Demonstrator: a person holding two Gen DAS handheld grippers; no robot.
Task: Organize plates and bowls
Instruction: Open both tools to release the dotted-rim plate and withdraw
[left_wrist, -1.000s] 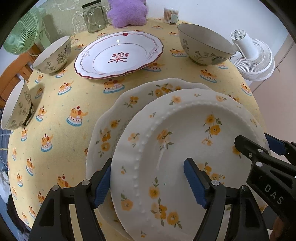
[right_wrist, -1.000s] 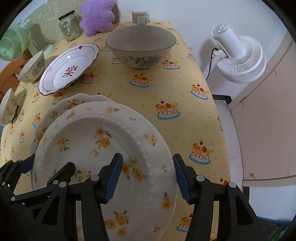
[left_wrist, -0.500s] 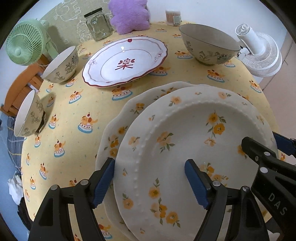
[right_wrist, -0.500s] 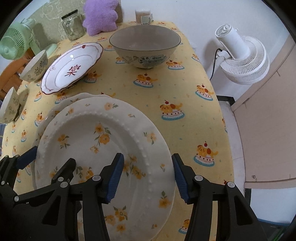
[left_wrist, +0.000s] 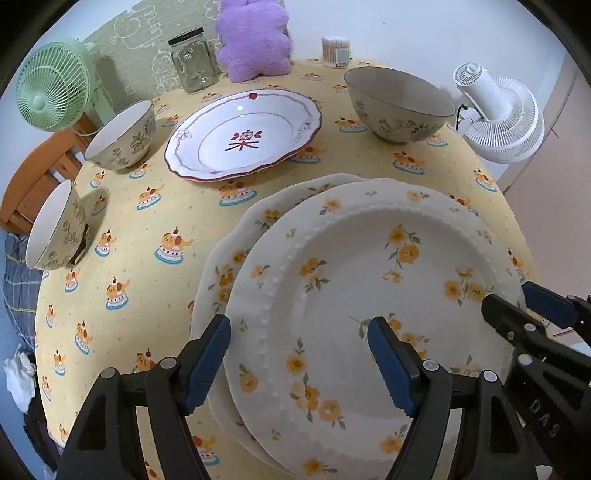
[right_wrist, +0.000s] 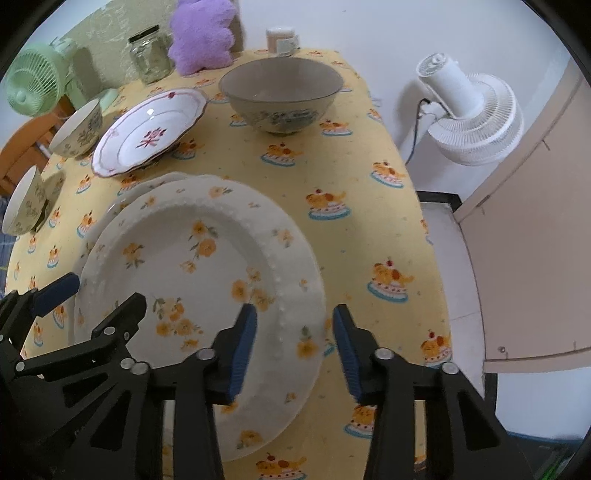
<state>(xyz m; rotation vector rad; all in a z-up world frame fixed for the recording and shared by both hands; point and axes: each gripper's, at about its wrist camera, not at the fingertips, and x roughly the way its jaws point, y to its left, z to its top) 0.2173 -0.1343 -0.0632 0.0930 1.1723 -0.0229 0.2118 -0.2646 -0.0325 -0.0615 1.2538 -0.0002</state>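
Right tongs narrowed around plate rim (contact unclear).

The left gripper, a black two-finger clamp with blue rubber pads, points steeply downward with its jaws standing wide apart, one finger on each side of a rim, neither pad pressing. The right gripper, of the same black frame and blue pads, also points steeply down just beside the left one. Its jaws are closing, with a rim between them and gaps visible on both sides. In each wrist view the other gripper's fingers reach in from the edge.
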